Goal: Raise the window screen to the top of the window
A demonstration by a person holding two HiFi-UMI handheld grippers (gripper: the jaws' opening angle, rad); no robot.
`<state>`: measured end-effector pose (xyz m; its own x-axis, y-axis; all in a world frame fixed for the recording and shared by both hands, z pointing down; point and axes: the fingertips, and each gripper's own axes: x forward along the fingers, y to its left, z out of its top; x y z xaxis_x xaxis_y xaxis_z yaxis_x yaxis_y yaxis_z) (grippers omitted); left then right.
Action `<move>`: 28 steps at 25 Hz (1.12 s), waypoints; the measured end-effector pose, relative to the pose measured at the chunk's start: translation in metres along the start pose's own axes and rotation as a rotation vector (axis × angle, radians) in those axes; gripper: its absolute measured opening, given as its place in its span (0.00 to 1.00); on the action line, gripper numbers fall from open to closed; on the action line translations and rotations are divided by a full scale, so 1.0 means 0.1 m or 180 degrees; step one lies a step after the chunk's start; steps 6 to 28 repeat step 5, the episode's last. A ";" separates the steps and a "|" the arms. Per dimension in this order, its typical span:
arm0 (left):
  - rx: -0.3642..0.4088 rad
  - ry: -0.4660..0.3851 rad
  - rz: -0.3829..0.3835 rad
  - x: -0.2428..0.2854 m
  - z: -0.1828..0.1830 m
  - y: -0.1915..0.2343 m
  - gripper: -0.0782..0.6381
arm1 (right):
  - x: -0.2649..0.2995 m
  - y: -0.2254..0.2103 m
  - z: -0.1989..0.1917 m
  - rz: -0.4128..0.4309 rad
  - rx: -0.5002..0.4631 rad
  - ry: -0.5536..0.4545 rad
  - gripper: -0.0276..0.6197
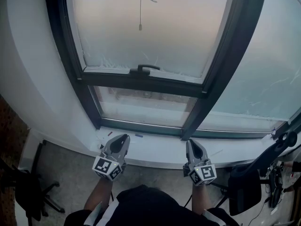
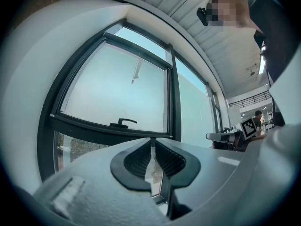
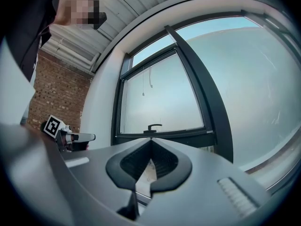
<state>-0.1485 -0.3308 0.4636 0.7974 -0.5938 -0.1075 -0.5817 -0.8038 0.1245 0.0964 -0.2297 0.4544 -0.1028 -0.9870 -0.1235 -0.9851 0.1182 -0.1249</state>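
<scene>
The window (image 1: pixel 155 86) has a dark frame and a frosted screen (image 1: pixel 155 27) over its upper pane; the low pane (image 1: pixel 141 108) shows through. A black handle (image 1: pixel 145 69) sits on the crossbar, and a thin pull cord (image 1: pixel 140 13) hangs before the screen. My left gripper (image 1: pixel 121 141) hovers over the white sill (image 1: pixel 155 149), its jaws a narrow slit apart, nothing between them. My right gripper (image 1: pixel 193 146) is beside it, shut and empty. Both point at the window: left gripper view shows the left gripper (image 2: pixel 151 142), handle (image 2: pixel 123 122) and cord (image 2: pixel 136 69); right gripper view shows the right gripper (image 3: pixel 151 141) and handle (image 3: pixel 154 126).
A thick dark mullion (image 1: pixel 221 69) divides this window from a frosted pane (image 1: pixel 273 69) on the right. Office chairs stand at the lower left (image 1: pixel 33 192) and lower right (image 1: pixel 247 182). A brick wall (image 3: pixel 51 93) runs on the left. A person (image 2: pixel 257 119) stands far off.
</scene>
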 end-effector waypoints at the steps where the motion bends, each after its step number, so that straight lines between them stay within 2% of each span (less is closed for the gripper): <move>1: -0.0002 0.0001 0.0008 0.00 0.00 0.00 0.16 | -0.01 -0.01 -0.01 0.0003 -0.0017 0.0011 0.05; 5: -0.0013 -0.0013 0.0032 0.00 -0.03 0.02 0.16 | -0.03 -0.06 -0.08 0.0010 -0.0098 0.0069 0.05; 28: -0.0013 -0.0013 0.0032 0.00 -0.03 0.02 0.16 | -0.03 -0.06 -0.08 0.0010 -0.0098 0.0069 0.05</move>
